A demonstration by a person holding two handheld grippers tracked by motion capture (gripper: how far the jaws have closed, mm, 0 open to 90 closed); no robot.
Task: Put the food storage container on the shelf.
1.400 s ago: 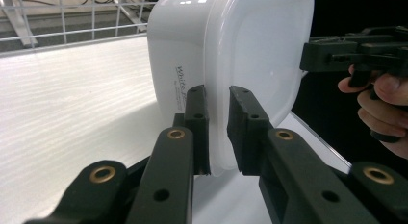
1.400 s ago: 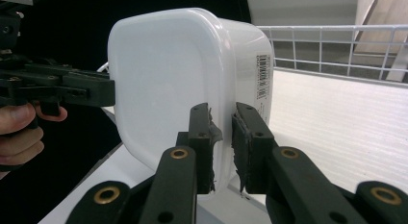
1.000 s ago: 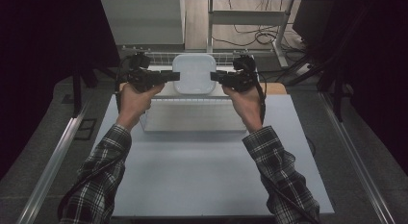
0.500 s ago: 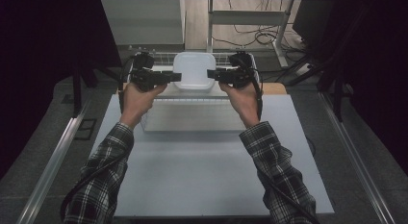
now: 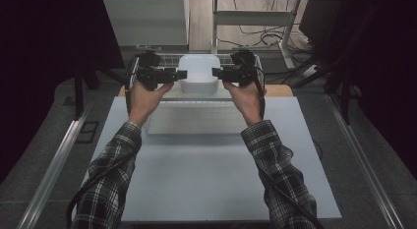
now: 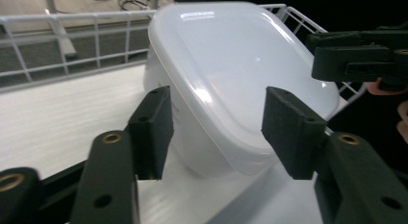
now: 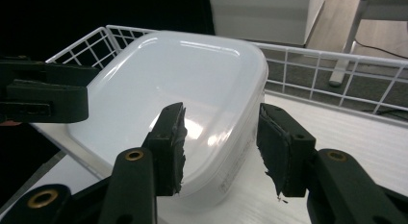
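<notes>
A white plastic container with a lid [image 5: 198, 74] stands on the white floor of a wire basket [image 5: 167, 57] at the table's far end. My left gripper [image 5: 179, 74] points at its left side, and my right gripper [image 5: 219, 71] at its right side. In the left gripper view the jaws [image 6: 219, 130] straddle a corner of the container [image 6: 240, 75], with a gap beside each pad. The right gripper view shows the same at another corner [image 7: 221, 147]. Both pairs of jaws have just been opening, with the container's rim [image 7: 192, 80] between them and no pad pressing on it.
The basket's wire wall [image 6: 72, 17] runs behind the container. A white ribbed board [image 5: 196, 121] lies in front of the basket on the pale table [image 5: 206, 185]. A wooden strip [image 5: 280, 90] sits at the right. Metal rails run along both table sides; cables lie on the floor beyond.
The container looks slightly smaller than a second ago, as if it has sunk onto the basket floor. Both hands stay at its sides, barely shifted.
</notes>
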